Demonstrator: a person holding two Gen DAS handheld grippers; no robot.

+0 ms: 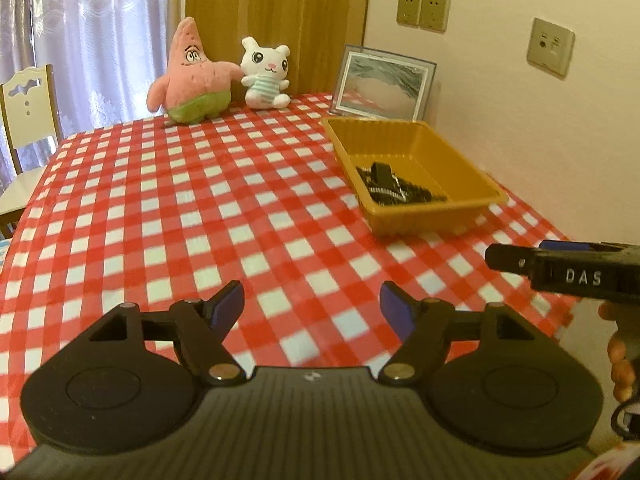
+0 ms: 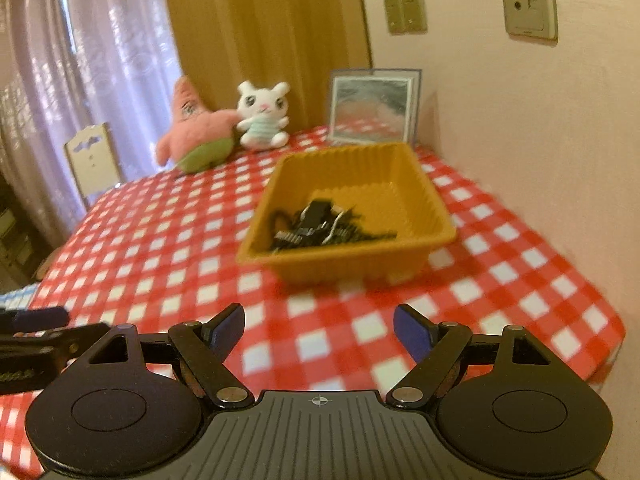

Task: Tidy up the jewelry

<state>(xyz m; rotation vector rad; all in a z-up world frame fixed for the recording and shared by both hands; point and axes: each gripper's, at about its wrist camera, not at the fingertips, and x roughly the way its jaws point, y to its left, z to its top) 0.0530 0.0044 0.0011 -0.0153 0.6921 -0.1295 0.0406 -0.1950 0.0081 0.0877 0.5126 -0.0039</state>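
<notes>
Ahead, checked tablecloth (image 1: 200,200) lies bare left of the yellow tray (image 2: 400,160).

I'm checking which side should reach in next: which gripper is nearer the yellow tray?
Right. The right gripper faces the yellow tray almost straight ahead. The left gripper sits further left, the tray ahead to its right. Both are open and empty.

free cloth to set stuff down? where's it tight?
Free: checked cloth left of the yellow tray, from the plush toys forward to both open claws. Tight: the tray's strip beside the wall, picture frame right behind it.
</notes>
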